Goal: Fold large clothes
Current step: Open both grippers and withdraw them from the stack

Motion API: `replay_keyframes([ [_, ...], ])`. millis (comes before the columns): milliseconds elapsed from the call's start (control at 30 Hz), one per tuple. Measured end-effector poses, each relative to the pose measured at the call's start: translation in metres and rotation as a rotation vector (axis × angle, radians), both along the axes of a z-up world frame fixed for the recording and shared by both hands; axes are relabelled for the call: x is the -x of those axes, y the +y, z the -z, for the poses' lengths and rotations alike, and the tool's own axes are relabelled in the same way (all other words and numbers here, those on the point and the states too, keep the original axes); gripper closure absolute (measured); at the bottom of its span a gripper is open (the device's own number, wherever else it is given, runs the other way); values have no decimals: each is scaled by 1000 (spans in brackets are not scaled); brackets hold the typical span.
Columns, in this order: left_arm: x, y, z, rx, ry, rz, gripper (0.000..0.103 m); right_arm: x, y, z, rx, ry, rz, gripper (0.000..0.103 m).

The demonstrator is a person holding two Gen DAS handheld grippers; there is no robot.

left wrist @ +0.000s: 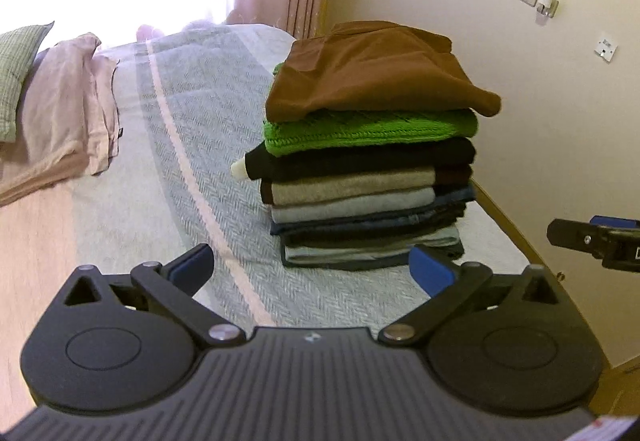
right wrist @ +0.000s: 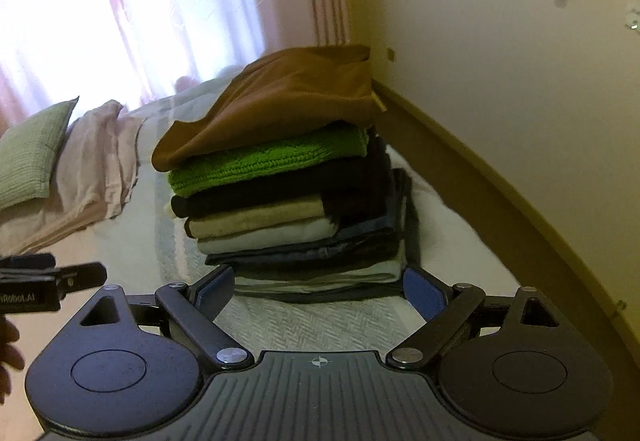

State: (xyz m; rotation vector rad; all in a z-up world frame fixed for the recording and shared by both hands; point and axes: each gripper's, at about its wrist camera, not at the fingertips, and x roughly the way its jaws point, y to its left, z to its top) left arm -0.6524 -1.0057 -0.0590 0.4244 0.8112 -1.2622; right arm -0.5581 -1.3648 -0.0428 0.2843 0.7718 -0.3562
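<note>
At the bed's far left edge we see a green quilted square pillow (left wrist: 18,81) and, just beside it, a rumpled pale pink cotton sheet (left wrist: 68,101), both pushed out of the way, we judge, to leave the grey-and-white herringbone bedspread (left wrist: 192,145) free as folding room. Moving right, our left gripper (left wrist: 312,269) hangs above the bed's near edge with its blue-padded fingers spread wide and nothing between them, so we read it as having nothing to hold at this point. Beyond it, toward the bed's right edge by the cream wall, stands the tall stack of folded clothes (left wrist: 372,177). The brown fabric garment (left wrist: 380,77) lies on top, a little askew and overhanging the bright green knitted sweater (left wrist: 372,129) beneath; darker and beige layers sit squarely under those. We judge the stack is kept at the wall side so that it stays clear of the working space. Furthest right, our right gripper (right wrist: 318,291) is likewise wide open and empty, facing the stack's base.
</note>
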Motion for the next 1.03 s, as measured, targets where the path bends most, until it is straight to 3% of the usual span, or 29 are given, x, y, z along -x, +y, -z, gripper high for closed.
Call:
replay_keyframes([
  [233, 8, 28, -16, 5, 14, 22, 1, 25, 34, -22, 22, -11, 64, 14],
  [600, 18, 54, -20, 3, 1, 5, 1, 43, 74, -13, 10, 48, 35, 14],
  [1033, 34, 51, -14, -9, 26, -55, 1, 43, 64, -7, 20, 57, -40, 14],
])
